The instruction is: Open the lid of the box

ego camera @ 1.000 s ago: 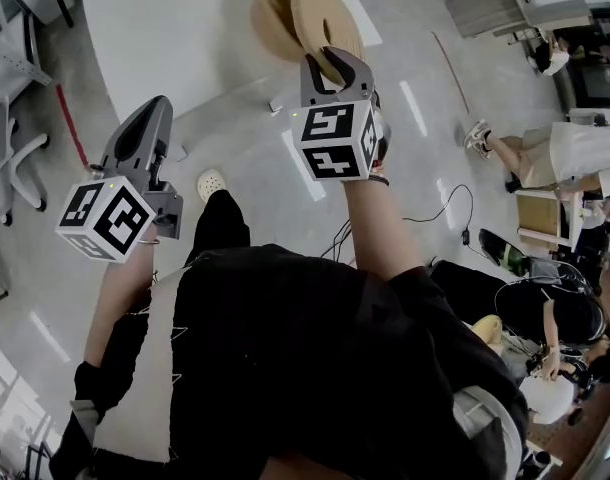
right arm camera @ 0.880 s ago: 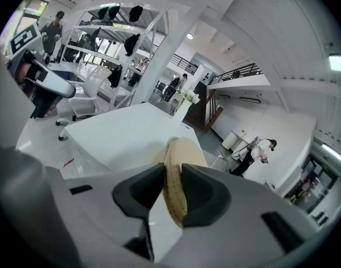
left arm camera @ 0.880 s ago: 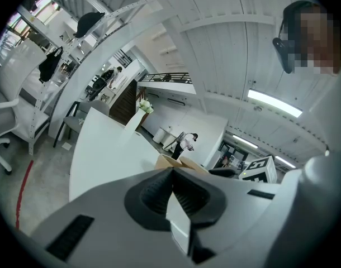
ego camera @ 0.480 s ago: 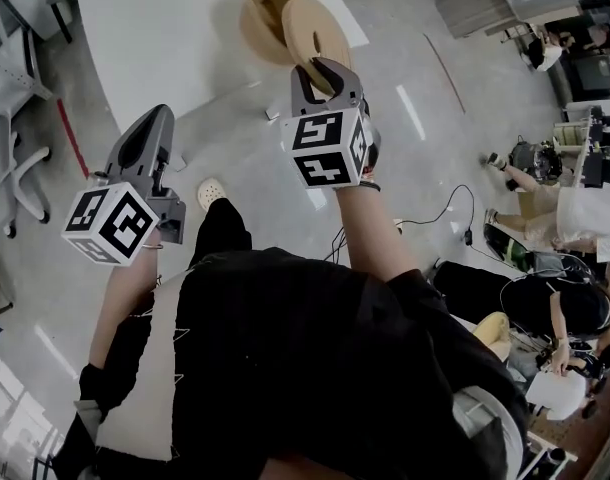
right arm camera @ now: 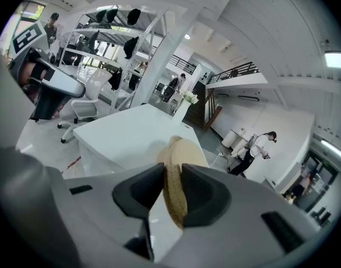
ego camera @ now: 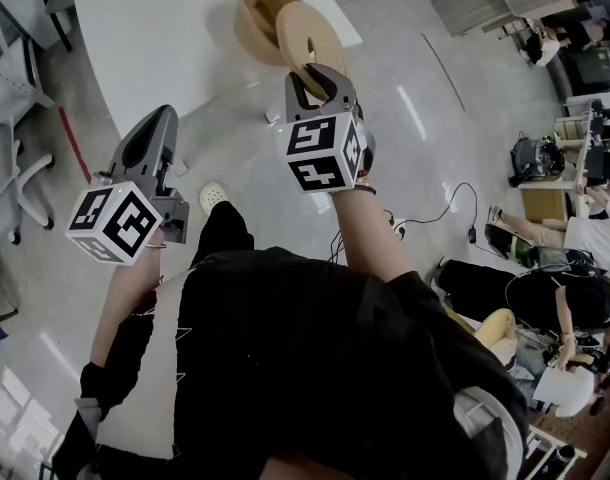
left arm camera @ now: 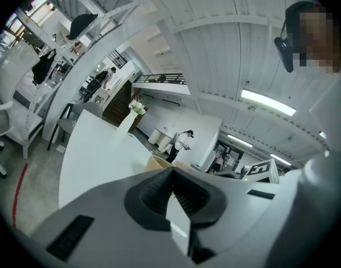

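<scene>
A round woven box point(ego camera: 251, 16) stands near the corner of the white table point(ego camera: 165, 48). Its flat woven lid point(ego camera: 307, 34) is lifted off it and tilted on edge, to the right of the box. My right gripper point(ego camera: 319, 71) is shut on the lid's near rim. In the right gripper view the lid point(right arm camera: 184, 149) stands edge-on between the two pads of the right gripper point(right arm camera: 171, 175). My left gripper point(ego camera: 159, 118) hangs over the floor to the left, short of the table, its jaws shut on nothing. From the left gripper point(left arm camera: 171, 171) the box point(left arm camera: 158, 163) shows just past the tips.
Office chairs point(ego camera: 7, 158) stand at the left by the table. Cables point(ego camera: 455, 213) lie on the floor to the right. People and desks point(ego camera: 575, 218) fill the far right. A white shoe point(ego camera: 213, 194) shows below the left gripper.
The right gripper with the lid has drifted a little to the left. The left gripper has barely moved.
</scene>
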